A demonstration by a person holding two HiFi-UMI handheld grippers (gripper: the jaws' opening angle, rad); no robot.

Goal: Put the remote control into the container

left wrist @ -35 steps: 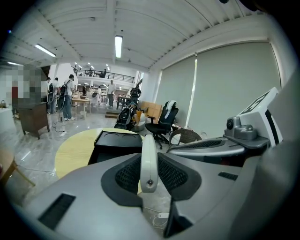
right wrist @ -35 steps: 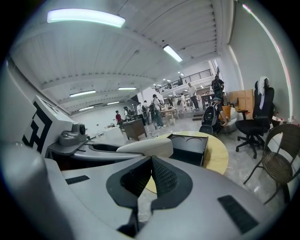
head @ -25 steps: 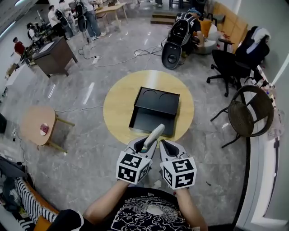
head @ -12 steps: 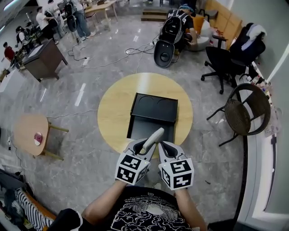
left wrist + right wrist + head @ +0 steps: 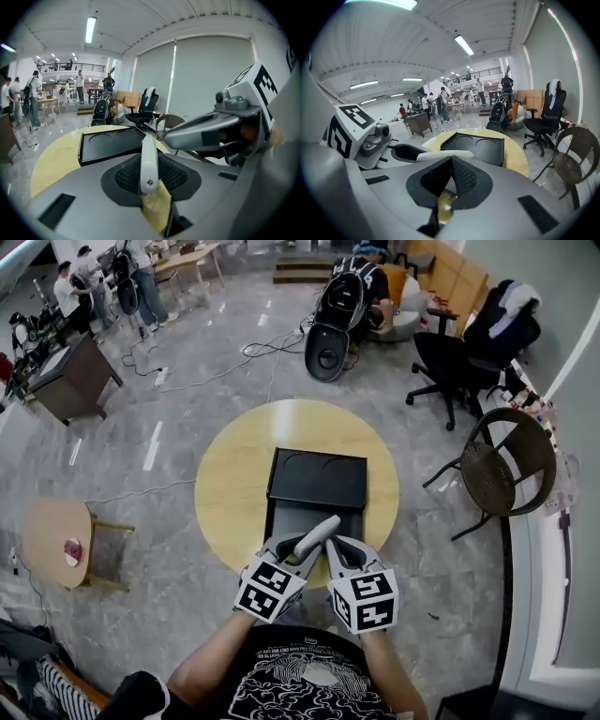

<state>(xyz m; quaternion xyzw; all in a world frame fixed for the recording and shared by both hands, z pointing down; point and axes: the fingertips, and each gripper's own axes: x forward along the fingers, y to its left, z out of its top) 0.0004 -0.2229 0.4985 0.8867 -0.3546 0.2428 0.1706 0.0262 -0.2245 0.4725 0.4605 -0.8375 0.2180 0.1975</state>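
Observation:
A slim white remote control sticks up and forward out of my left gripper, which is shut on its lower end. In the left gripper view the remote stands edge-on between the black pads. My right gripper is close beside the left one on its right, jaws shut with nothing in them. Both hover over the near edge of the round yellow table. The black rectangular container lies on the table just beyond them, with nothing in it; it also shows as the container and the container.
A wicker chair and a black office chair stand to the right of the table. A small round side table is at the left. Cables, a black case and several people are further back.
Both grippers, with the remote still held in the left one, have come slightly closer to the near edge of the container. The head view has drifted.

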